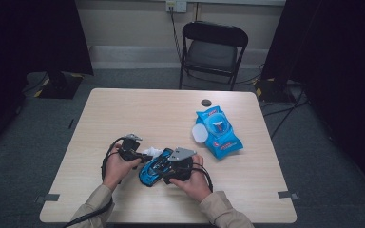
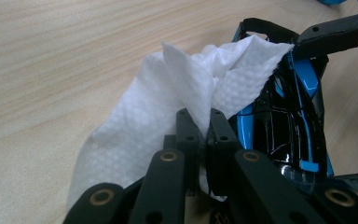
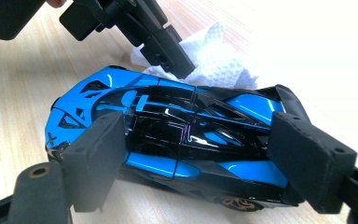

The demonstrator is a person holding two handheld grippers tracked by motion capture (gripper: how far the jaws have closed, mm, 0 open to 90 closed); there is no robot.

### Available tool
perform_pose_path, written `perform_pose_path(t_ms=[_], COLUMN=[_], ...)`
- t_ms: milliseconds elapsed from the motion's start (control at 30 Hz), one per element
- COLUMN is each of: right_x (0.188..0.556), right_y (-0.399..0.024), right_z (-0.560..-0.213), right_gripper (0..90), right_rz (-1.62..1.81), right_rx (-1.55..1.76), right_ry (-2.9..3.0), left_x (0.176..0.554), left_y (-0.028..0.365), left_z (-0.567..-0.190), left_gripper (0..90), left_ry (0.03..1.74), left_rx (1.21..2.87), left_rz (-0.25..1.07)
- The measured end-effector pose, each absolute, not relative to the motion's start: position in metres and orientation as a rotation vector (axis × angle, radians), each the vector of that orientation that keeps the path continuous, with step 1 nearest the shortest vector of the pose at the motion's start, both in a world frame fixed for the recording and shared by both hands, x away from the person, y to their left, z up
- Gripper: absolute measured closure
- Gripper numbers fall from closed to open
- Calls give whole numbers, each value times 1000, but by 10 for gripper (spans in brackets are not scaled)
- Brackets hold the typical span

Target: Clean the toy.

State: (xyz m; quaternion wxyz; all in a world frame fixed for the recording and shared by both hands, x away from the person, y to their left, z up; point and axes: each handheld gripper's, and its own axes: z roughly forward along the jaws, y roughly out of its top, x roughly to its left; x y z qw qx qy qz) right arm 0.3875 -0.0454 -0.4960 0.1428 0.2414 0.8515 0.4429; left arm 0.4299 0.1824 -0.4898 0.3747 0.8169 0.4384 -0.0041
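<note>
A blue and black toy car (image 3: 168, 135) lies on the wooden table (image 1: 171, 109) near the front edge. My right gripper (image 3: 203, 158) is shut on it, one pad against each end of the car. My left gripper (image 2: 204, 121) is shut on a crumpled white wipe (image 2: 168, 102), and the wipe rests against the car's side (image 2: 289, 135). From the high view the left gripper (image 1: 135, 152) sits just left of the car (image 1: 151, 172), with the right gripper (image 1: 171, 164) over it. The right gripper view has the left gripper (image 3: 168, 51) pressing the wipe (image 3: 219, 60) at the car's far edge.
A blue pack of wipes (image 1: 217, 132) lies on the table's right half with its white lid (image 1: 199, 133) flipped open. A small dark disc (image 1: 206, 102) sits near the far edge. Beyond the table stands a black folding chair (image 1: 212, 50).
</note>
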Motion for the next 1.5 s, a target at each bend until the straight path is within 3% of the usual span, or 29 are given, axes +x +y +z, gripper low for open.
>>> perform_pose_path(t_ms=[1500], right_x=[389], right_y=[-45], right_z=[-495], right_gripper=[193], right_rz=[1266], right_rx=[693], right_ry=[2473], left_x=[397], left_y=[219], left_z=[-482], left_gripper=[857], left_ry=[1101], left_rx=[2182], left_rz=[5])
